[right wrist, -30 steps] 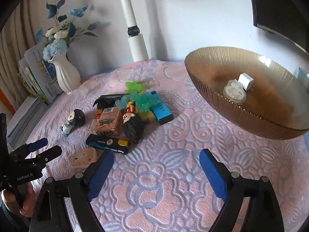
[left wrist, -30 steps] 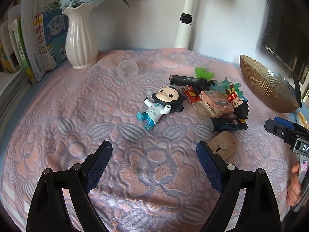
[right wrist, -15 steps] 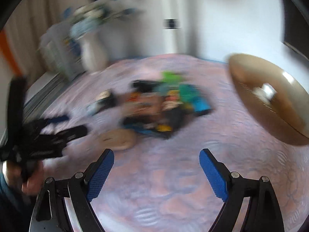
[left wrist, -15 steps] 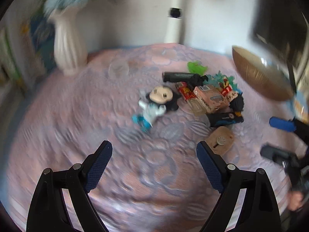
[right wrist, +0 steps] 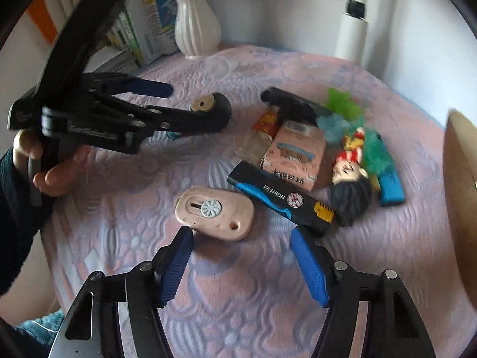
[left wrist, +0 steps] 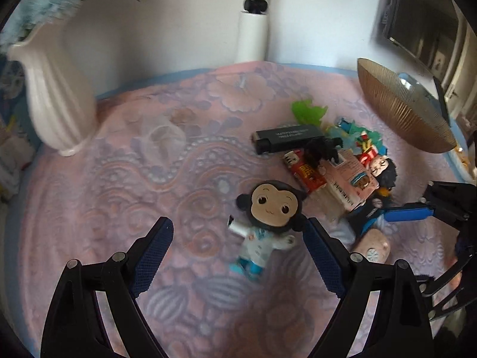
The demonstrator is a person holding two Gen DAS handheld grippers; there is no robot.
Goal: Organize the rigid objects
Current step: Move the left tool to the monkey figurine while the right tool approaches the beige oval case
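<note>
The left gripper (left wrist: 238, 249) hangs with its jaws spread wide over the monkey doll (left wrist: 266, 220), which lies on its back on the pink surface (left wrist: 119, 197) between the two blue pads without either pad pressing it; the right pad stands just beside the doll's head; the right gripper (right wrist: 241, 258) points down at the pink cutter (right wrist: 214, 212), and its jaws have just been closing, now at a middling gap with nothing pinched between them; the cutter lies just past the fingertips (right wrist: 179, 250), apart from both; beside the cutter, touching or nearly so, lies the black-and-blue knife (right wrist: 280, 198) marked FASHION; beyond it sit a pink box (right wrist: 293, 158), a red lighter (right wrist: 263, 125) and a black bar (right wrist: 292, 103), close together in one heap; a dark-haired figurine (right wrist: 351, 185) lies to the right of the knife, with green pieces (right wrist: 342, 104) and a blue lighter (right wrist: 390, 185) near it; the ribbed brown bowl (left wrist: 399, 110) stands at the right edge of the surface, well apart from the doll; a white vase (left wrist: 56, 98) stands at the far left, and a clear cup (left wrist: 162, 143) lies near its foot; in the right wrist view a hand (right wrist: 50, 161) grips the left gripper's handle.
</note>
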